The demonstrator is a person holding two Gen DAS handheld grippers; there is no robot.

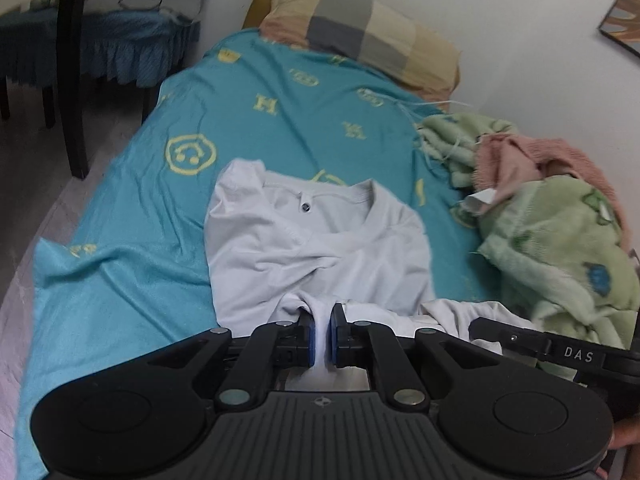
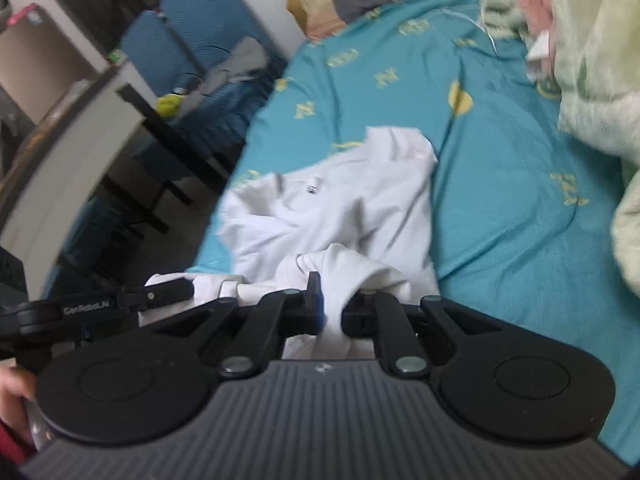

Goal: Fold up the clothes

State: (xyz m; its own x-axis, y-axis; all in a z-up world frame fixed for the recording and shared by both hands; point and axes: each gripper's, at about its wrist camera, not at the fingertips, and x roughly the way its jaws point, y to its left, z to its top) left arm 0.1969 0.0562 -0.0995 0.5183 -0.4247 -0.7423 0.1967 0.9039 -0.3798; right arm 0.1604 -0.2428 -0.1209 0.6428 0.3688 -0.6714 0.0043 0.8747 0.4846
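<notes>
Bed [image 1: 248, 128] with teal sheet; blanket [image 1: 560, 232] heaped on one side. White shirt [image 1: 320, 240] lies mid-bed, collar toward the pillow [image 1: 360, 32]. Left gripper [image 1: 320, 332] and right gripper [image 2: 332, 304] each pinch its near hem. To fold well, carry both pinches evenly toward the collar, keeping edges aligned.

Soft, even daylight is filling the room, with no glare

The right wrist view is smearing with motion blur, the chairs [image 2: 192, 52] worst; fisheye is bending both views' edges
</notes>
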